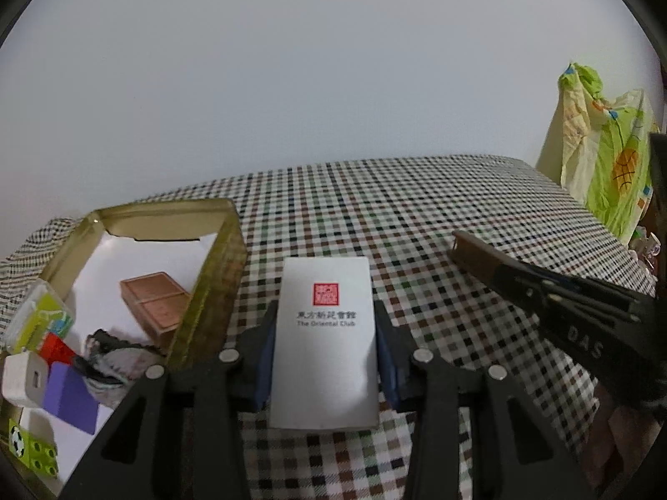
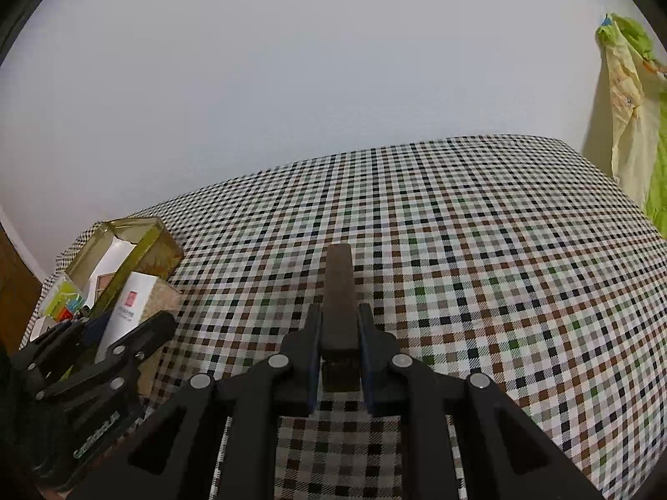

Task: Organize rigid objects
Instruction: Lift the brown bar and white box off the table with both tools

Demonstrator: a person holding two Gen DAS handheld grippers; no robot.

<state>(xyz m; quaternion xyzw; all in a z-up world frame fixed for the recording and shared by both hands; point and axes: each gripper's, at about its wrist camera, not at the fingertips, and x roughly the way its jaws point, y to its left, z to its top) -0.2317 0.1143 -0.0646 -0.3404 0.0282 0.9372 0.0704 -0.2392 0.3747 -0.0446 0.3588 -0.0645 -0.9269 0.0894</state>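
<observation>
White box (image 1: 325,341), printed with a red seal, sits pinched in our left gripper (image 1: 325,348) above the checked tablecloth (image 1: 437,216), just beside the gold tin (image 1: 216,275) at the table's left edge; our right gripper (image 2: 339,348) clamps a brown block (image 2: 339,291).

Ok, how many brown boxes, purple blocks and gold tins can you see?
Brown boxes: 2 (wooden box, gripped brown box)
Purple block: 1
Gold tin: 1
Total: 4
</observation>
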